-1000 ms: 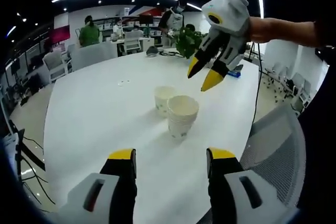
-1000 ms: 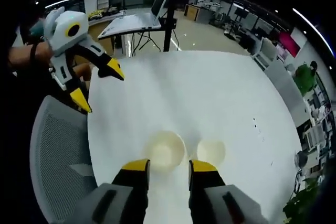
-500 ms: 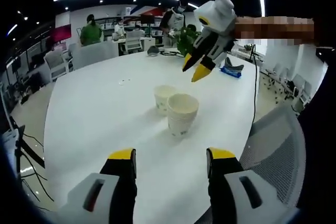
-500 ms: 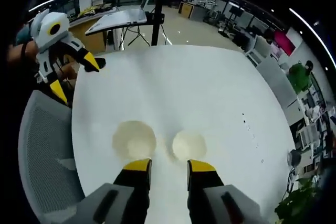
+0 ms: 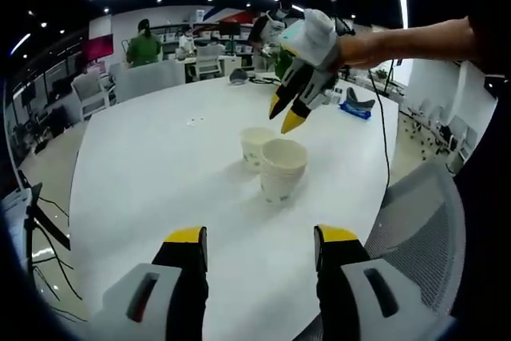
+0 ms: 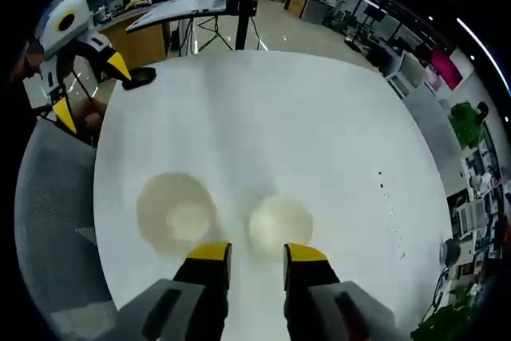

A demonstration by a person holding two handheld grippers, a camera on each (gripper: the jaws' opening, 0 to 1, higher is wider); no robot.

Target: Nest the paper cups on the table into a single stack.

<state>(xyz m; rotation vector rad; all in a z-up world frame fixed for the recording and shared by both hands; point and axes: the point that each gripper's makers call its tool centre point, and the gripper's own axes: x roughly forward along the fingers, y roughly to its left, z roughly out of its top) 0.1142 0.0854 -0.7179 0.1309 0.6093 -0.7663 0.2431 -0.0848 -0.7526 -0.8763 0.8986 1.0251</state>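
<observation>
Two cream paper cups stand on the round white table (image 5: 144, 165). The nearer one (image 5: 283, 169) looks like a short stack of nested cups. A single cup (image 5: 257, 145) stands just behind it. My right gripper (image 5: 285, 113) hangs open just above the single cup, jaws pointing down. From that gripper's own view the single cup (image 6: 279, 224) lies right over its open jaws (image 6: 257, 253), with the stack (image 6: 174, 213) to the left. My left gripper (image 5: 261, 239) stays open near the table's front edge, well short of the cups, and appears again (image 6: 89, 89) at the far left.
A grey mesh chair (image 5: 415, 213) stands against the table edge beside me. A blue object (image 5: 355, 109) and a dark object (image 5: 237, 77) lie on the far side of the table. Office desks, chairs, a plant and people are in the background.
My right gripper has moved down and over from above the stack to just above the single cup. The left gripper and both cups have stayed put.
</observation>
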